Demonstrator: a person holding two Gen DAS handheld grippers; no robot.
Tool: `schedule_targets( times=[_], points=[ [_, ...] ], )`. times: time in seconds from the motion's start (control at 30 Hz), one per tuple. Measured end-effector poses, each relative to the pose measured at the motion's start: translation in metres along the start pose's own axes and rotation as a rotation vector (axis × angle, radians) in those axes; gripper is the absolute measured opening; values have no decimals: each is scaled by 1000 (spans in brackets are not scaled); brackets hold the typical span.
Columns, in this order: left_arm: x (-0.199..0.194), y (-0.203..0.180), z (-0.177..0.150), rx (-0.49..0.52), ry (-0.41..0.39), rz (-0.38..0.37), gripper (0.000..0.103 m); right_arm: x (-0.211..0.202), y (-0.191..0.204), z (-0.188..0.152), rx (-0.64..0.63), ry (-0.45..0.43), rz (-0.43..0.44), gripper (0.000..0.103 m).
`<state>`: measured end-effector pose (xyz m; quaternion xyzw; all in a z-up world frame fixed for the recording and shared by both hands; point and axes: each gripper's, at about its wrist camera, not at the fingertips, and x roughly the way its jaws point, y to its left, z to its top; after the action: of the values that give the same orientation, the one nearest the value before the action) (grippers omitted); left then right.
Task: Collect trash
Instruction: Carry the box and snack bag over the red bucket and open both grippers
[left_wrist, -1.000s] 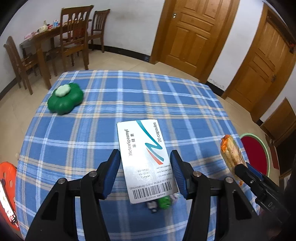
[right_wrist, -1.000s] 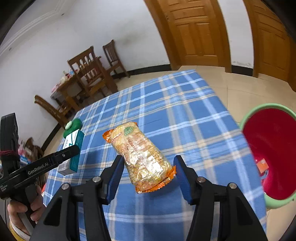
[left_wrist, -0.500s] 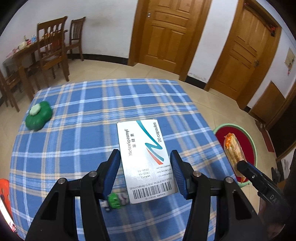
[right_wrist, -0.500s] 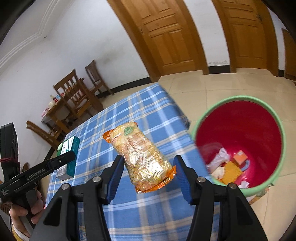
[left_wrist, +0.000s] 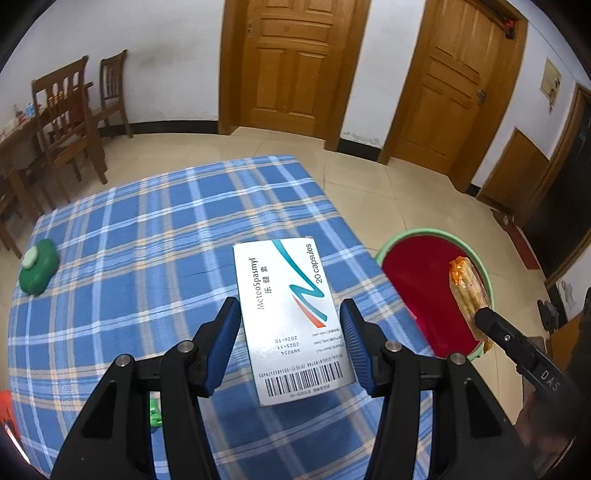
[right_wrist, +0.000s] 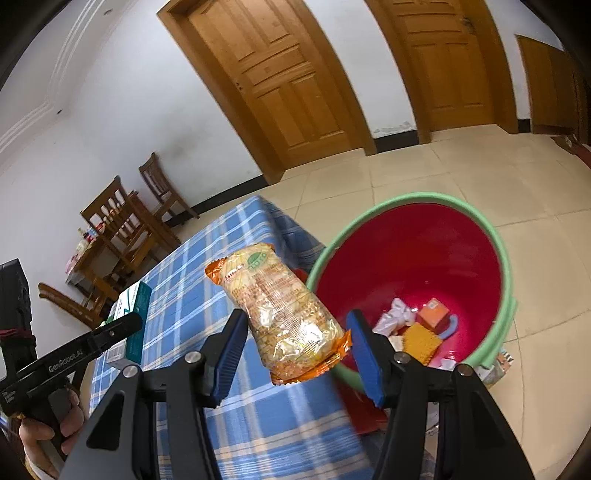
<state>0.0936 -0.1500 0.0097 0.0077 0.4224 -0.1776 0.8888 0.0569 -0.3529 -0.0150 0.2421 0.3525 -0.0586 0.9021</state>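
My left gripper (left_wrist: 290, 325) is shut on a white medicine box (left_wrist: 291, 317) marked "20 capsules" and holds it above the blue plaid table (left_wrist: 147, 236), near its right edge. My right gripper (right_wrist: 295, 332) is shut on an orange snack packet (right_wrist: 284, 310) and holds it in the air beside the rim of the red bin (right_wrist: 424, 258) with a green rim. In the left wrist view the packet (left_wrist: 467, 291) hangs over the bin (left_wrist: 424, 291). In the right wrist view the medicine box (right_wrist: 133, 317) shows at the left.
A green lump with a white top (left_wrist: 38, 266) lies at the table's left edge. A small green item (left_wrist: 155, 410) lies on the cloth under my left gripper. The bin holds several scraps (right_wrist: 417, 325). Wooden chairs (left_wrist: 66, 122) and doors (left_wrist: 295, 66) stand behind.
Both grippers have swung right with their loads, from over the table towards the bin. The snack packet now hangs at the bin's rim; the bin fills more of the right view.
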Motion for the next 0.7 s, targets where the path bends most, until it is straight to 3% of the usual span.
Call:
schedule_targets(
  times=[0.7],
  points=[
    [33,-65,6,126,49,-60,56,-2,-56,7,100,-8,-106,59]
  ],
)
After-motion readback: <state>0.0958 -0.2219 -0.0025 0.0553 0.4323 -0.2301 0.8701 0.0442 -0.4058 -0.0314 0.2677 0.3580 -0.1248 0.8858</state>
